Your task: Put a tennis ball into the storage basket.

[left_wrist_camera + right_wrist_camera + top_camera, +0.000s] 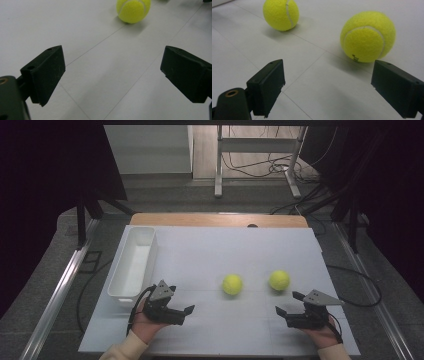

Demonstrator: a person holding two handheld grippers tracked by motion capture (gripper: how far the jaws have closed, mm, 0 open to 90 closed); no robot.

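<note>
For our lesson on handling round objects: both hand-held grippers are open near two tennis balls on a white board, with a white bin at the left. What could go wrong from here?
1. The right tennis ball lies free on the smooth white board; an off-centre close by the right hand-held gripper might squirt it away.
2. A nudged left tennis ball could roll into the other.
3. The white bin is narrow, so a ball dropped by the left hand-held gripper may hit the rim.
</note>
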